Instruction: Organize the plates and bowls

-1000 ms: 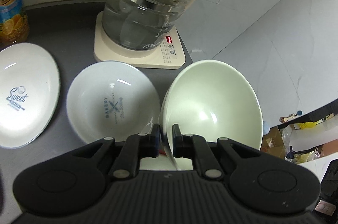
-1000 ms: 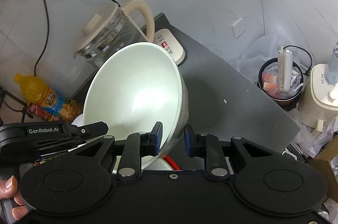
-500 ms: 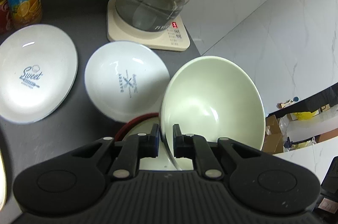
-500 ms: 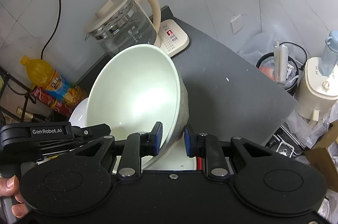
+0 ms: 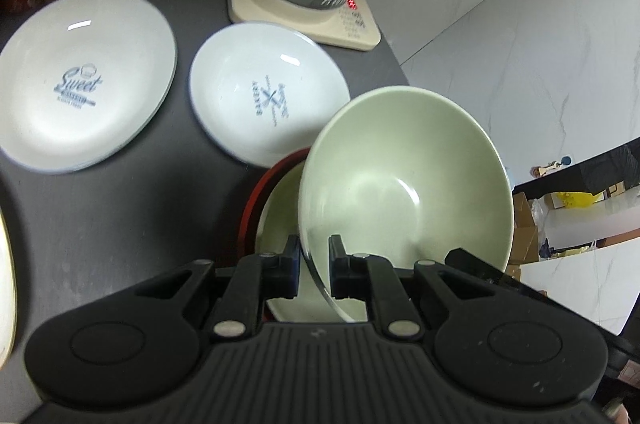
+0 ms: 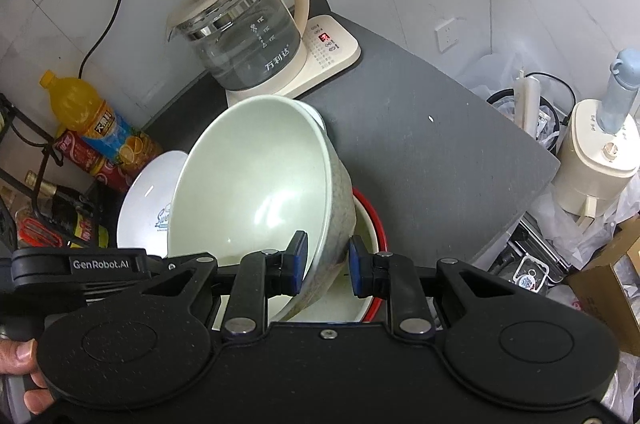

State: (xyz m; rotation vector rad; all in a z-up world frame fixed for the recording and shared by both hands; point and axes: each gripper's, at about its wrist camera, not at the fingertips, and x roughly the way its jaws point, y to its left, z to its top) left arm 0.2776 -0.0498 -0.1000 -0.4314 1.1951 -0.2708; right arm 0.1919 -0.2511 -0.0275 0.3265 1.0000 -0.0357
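On the counter (image 6: 420, 143), both grippers (image 5: 314, 266) (image 6: 326, 264) clamp the green bowl (image 5: 404, 183); plates read "Sweet" (image 5: 80, 79), "Bakery" (image 5: 268, 95).

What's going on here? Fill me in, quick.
A person with two handheld grippers is sorting dishes on a dark countertop. Both the left gripper and the right gripper straddle the rim of one pale green bowl, which is tilted over a red-rimmed dish. Two white printed plates lie flat near a glass kettle on its base.
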